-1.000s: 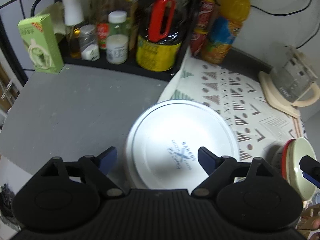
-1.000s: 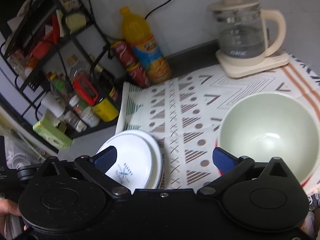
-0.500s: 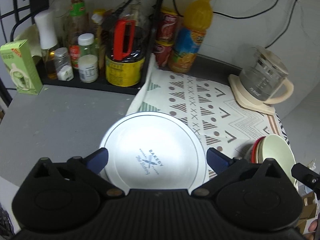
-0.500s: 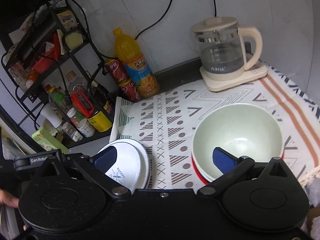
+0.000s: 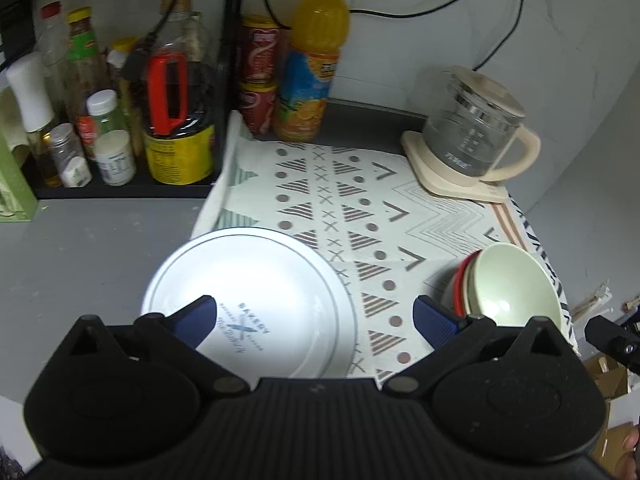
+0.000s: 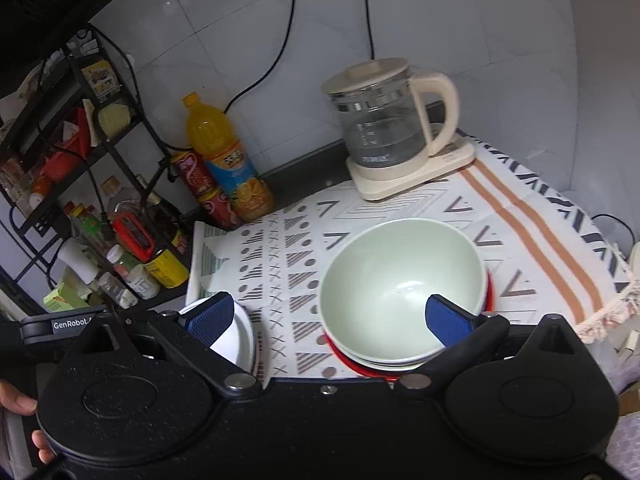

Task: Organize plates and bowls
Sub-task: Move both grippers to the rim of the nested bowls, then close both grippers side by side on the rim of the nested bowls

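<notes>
Two pairs of tongs hang over a grey tabletop (image 5: 80, 240) partly covered by a patterned cloth (image 5: 400, 208). On the cloth's left edge, half on the bare tabletop, rests a stack of white plates (image 5: 256, 280); the top one carries a printed bakery mark. Well to the right on the cloth stands a stack of bowls (image 6: 400, 272), a pale green bowl uppermost and a red rim showing underneath. A glass kettle (image 6: 380, 128) sits on its cream base at the cloth's far corner. An orange juice bottle (image 5: 316, 64) and red cans (image 5: 256, 80) stand against the wall beside a black rack of jars. The left tongs (image 5: 316, 316) are released, having just spread wide, blue pads above the plates and cloth with nothing between them. The right tongs (image 6: 336, 316) are likewise released, empty, one pad over the plates, the other over the green bowl.
</notes>
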The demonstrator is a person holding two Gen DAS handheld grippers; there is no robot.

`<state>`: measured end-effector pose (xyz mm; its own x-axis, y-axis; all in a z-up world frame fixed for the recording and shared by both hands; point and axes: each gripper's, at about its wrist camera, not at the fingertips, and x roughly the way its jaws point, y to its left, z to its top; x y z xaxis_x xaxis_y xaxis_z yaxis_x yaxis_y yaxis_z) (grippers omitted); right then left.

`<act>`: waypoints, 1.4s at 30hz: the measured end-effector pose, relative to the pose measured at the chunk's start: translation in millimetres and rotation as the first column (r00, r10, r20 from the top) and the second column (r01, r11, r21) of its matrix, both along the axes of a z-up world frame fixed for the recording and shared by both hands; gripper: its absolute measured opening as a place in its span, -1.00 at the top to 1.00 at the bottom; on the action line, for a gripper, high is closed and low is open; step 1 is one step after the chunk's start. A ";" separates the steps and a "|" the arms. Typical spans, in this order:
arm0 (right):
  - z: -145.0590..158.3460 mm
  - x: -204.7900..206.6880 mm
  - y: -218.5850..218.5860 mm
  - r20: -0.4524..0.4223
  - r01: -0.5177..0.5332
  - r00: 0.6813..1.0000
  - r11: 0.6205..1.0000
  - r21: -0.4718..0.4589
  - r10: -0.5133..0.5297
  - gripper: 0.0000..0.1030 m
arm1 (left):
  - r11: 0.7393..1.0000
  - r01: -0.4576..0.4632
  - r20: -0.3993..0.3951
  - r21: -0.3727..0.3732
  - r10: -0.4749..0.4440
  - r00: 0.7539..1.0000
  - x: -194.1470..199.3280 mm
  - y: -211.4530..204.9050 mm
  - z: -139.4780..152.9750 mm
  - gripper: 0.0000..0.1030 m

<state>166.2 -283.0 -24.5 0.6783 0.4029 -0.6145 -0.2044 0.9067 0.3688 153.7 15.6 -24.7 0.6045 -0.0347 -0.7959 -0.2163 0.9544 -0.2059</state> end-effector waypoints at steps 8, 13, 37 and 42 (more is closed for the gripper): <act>-2.1 -8.3 -13.7 -0.013 0.035 0.999 0.999 -0.009 -0.035 -1.00 | 0.998 0.057 0.004 -0.006 -0.057 0.998 3.8 -20.3 0.9 -1.00; -2.4 -13.0 -18.9 0.000 0.060 0.998 0.998 -0.017 -0.060 -1.00 | 0.994 0.107 0.000 0.002 -0.107 0.994 5.4 -35.5 0.2 -1.00; -30.2 -1.5 -39.7 -0.079 0.140 0.987 0.989 -0.044 -0.143 -0.99 | 0.980 0.195 0.019 -0.028 -0.195 0.981 28.1 -77.1 -18.3 -0.97; -42.5 11.0 -47.5 -0.115 0.158 0.980 0.986 -0.044 -0.162 -0.97 | 0.977 0.209 0.013 -0.054 -0.208 0.978 40.0 -87.1 -26.9 -0.96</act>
<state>177.2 -330.5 -67.1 0.6538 0.2721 -0.7060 -0.0127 0.9369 0.3493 193.7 -71.6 -51.6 0.5848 -0.2037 -0.7852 -0.0123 0.9656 -0.2596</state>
